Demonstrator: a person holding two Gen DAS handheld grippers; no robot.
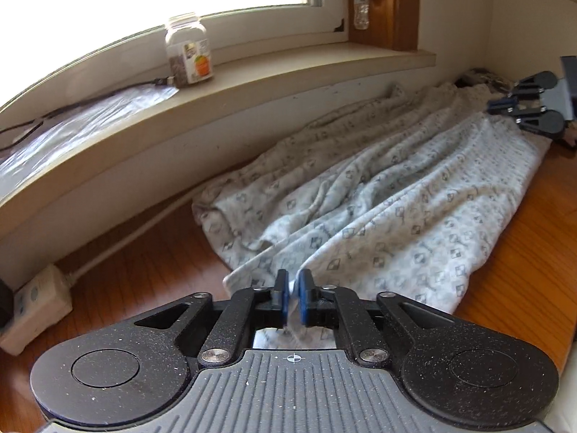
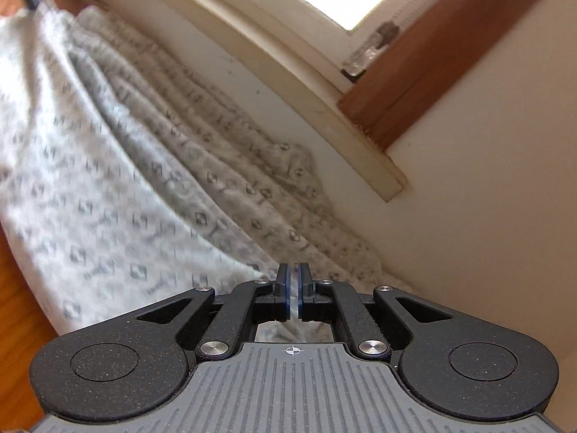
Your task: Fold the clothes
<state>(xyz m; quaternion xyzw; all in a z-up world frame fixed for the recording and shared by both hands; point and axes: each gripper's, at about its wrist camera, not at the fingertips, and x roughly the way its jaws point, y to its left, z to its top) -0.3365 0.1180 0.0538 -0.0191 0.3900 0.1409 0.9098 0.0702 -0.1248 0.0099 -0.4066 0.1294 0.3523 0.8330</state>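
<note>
A pale fleece garment (image 1: 378, 209) with a small grey diamond print lies rumpled in long folds on the wooden table (image 1: 523, 252), against the wall under the window sill. My left gripper (image 1: 293, 281) sits at the garment's near corner. Its blue pads stand slightly apart with a bunch of the cloth between them, not squeezed. The right gripper (image 1: 499, 106) shows at the garment's far end in the left wrist view. In the right wrist view the right gripper (image 2: 295, 274) holds a narrow gap with a thin edge of the garment (image 2: 108, 180) between its pads.
A clear jar (image 1: 189, 50) with an orange label stands on the window sill (image 1: 288, 68), next to a cable and a plastic sheet (image 1: 72, 126). A white power strip (image 1: 36, 303) lies on the table at the left by the wall. Bare wood (image 2: 18, 324) shows beside the garment.
</note>
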